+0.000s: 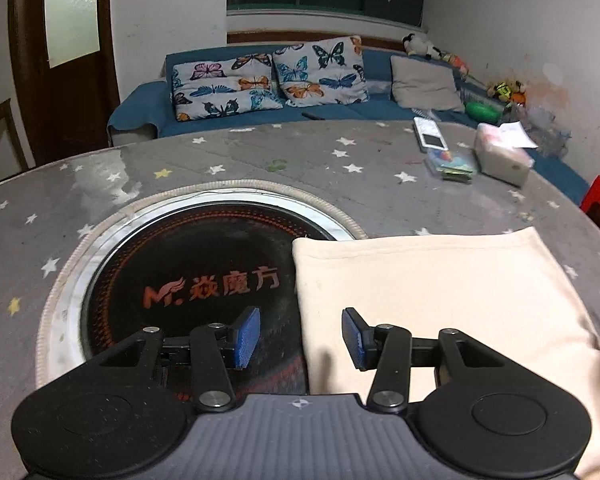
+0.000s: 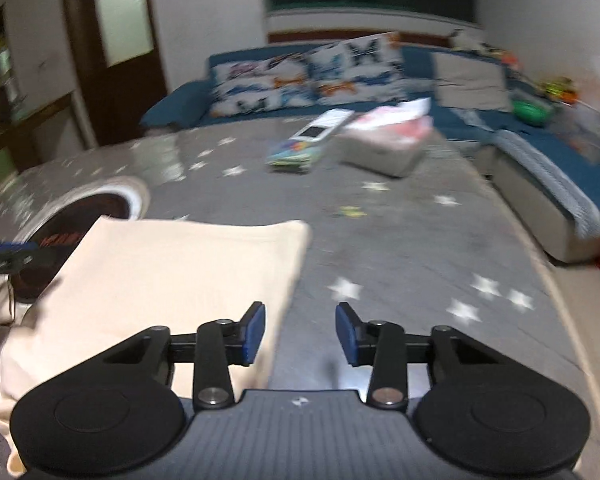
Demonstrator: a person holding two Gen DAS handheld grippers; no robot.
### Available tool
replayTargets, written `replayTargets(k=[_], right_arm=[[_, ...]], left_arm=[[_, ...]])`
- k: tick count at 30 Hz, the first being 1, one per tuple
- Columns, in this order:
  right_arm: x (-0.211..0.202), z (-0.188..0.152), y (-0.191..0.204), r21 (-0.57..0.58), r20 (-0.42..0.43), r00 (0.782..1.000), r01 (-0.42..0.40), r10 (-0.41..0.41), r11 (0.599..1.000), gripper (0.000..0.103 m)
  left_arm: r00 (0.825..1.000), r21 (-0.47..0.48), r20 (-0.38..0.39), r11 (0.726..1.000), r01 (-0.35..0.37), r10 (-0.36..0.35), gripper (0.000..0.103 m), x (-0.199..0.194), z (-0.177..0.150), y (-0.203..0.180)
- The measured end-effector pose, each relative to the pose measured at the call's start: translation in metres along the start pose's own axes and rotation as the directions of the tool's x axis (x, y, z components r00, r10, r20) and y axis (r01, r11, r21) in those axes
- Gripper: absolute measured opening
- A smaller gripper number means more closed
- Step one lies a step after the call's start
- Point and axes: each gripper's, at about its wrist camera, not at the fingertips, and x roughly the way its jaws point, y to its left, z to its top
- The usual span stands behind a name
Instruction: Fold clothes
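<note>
Left wrist view: left gripper (image 1: 300, 338), jaws apart and empty, straddles the left edge of the cream cloth (image 1: 432, 300), which lies flat on the bench (image 1: 260, 168) from 12 to 3 o'clock of the gripper, partly over the round hotplate (image 1: 188, 276) at 10 o'clock. Right wrist view: right gripper (image 2: 300, 334), jaws likewise apart and empty, straddles the cloth's right edge, cloth at 9 to 11 o'clock. Judged step: seize both side edges for a fold. Do it well by lowering each gripper until one pad slides under the hem, closing on all layers, then lifting both sides evenly. Farther off, at 1 o'clock, a tissue box (image 1: 502, 152) stands well apart. The cloth's near end is cut off behind the grippers; its layer count cannot be told; the right view is motion-blurred.
</note>
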Motion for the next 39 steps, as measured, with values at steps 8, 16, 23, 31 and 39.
replayTargets(k=[8, 16, 23, 31, 39], right_arm=[[0.058, 0.02, 0.019, -0.026, -0.075, 0.997, -0.02, 0.018, 0.999, 0.028], [0.082, 0.034, 0.025, -0.05, -0.087, 0.996, -0.019, 0.014, 0.999, 0.009], [0.117, 0.061, 0.054, -0.105, -0.084, 0.996, -0.044, 0.035, 0.993, 0.009], [0.153, 0.09, 0.083, -0.159, -0.083, 0.995, -0.069, 0.057, 0.985, 0.01], [0.108, 0.089, 0.092, -0.22, -0.039, 0.992, -0.127, 0.121, 0.967, 0.013]], left_arm=[[0.999, 0.036, -0.037, 0.999, -0.007, 0.008, 0.018, 0.038, 0.004, -0.007], [0.999, 0.081, 0.003, 0.996, -0.041, 0.041, 0.004, 0.045, 0.005, -0.004], [0.995, 0.038, 0.005, 0.994, -0.103, 0.103, 0.004, 0.052, 0.016, 0.027], [0.986, -0.001, -0.019, 0.986, -0.166, 0.166, 0.004, 0.071, 0.034, 0.067], [0.997, 0.041, 0.063, 0.998, -0.054, 0.052, 0.008, 0.008, 0.026, 0.05]])
